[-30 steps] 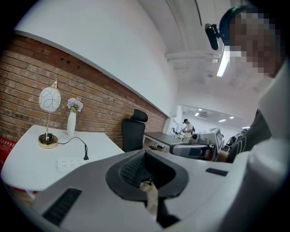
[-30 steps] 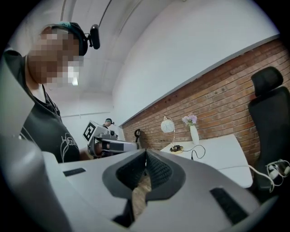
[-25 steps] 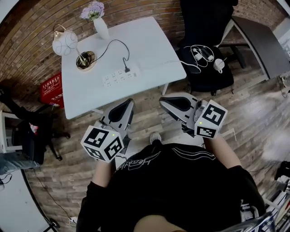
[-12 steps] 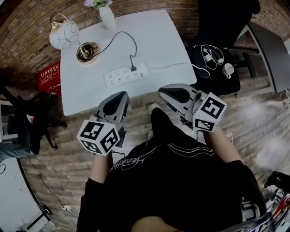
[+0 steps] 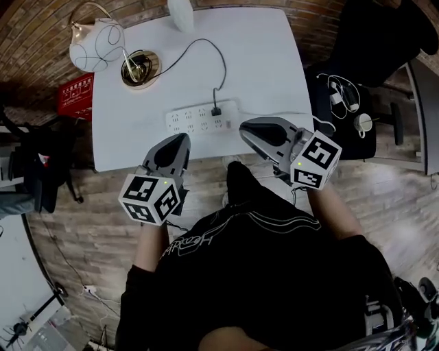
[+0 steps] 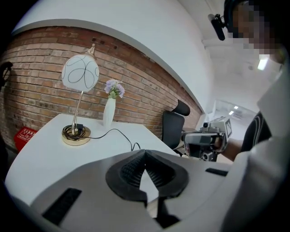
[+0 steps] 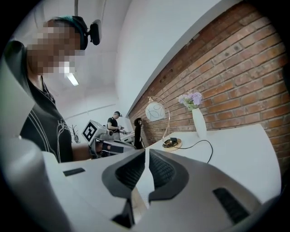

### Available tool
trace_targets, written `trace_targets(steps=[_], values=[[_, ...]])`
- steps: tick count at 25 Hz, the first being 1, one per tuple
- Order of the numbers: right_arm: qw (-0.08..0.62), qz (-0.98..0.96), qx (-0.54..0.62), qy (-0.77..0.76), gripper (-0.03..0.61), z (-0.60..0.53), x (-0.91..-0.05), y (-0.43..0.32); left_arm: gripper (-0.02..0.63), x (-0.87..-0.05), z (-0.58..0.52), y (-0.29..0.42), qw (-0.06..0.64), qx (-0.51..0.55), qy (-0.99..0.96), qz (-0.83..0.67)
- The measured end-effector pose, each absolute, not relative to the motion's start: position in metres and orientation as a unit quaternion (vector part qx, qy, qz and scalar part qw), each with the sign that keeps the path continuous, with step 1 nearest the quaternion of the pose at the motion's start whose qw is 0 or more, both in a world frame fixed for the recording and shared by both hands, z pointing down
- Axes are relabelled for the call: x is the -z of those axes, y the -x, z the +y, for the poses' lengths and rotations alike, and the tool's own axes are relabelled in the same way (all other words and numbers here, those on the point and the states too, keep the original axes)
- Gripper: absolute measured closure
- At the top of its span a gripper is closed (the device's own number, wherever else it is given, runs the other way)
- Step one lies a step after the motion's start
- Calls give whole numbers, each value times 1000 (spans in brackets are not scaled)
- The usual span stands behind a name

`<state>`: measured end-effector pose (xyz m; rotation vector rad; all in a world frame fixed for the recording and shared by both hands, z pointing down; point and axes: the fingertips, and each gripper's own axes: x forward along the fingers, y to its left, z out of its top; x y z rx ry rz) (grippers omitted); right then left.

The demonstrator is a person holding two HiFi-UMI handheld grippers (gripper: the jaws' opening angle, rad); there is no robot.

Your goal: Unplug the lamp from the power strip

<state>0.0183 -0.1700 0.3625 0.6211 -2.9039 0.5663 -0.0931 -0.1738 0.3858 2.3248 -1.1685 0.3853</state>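
The lamp has a white globe shade (image 5: pixel 96 45) and a gold base (image 5: pixel 140 67) at the far left of the white table (image 5: pixel 267 55). Its black cord (image 5: pixel 206 46) runs to a black plug (image 5: pixel 216 110) seated in the white power strip (image 5: pixel 199 120) near the table's front edge. My left gripper (image 5: pixel 180 141) hovers shut and empty just in front of the strip's left end. My right gripper (image 5: pixel 245 130), also shut and empty, is level with the strip's right end. The lamp (image 6: pixel 80 72) shows in the left gripper view, and the lamp (image 7: pixel 155 111) again in the right gripper view.
A white vase (image 5: pixel 181 11) of flowers stands at the table's back edge. A black chair (image 5: pixel 343 123) with cables and a white cup on it is to the right. A red box (image 5: pixel 75 96) lies on the floor to the left, near another dark chair (image 5: pixel 38 171).
The view has moved forward, so the table and power strip are nearer. Both grippers now reach the table's front edge, still shut and empty.
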Motion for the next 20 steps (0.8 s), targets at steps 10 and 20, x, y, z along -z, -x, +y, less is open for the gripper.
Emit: trace_targets(steps=[10,20], values=[[101,-956,-211,-176,578,-228,-416,-8,611,-472,-226,121,305,-219,-807,-456],[181,-966,-148,-114,506,-245,-463,13,611,-523,-240,131,309,-295,-780,-458]])
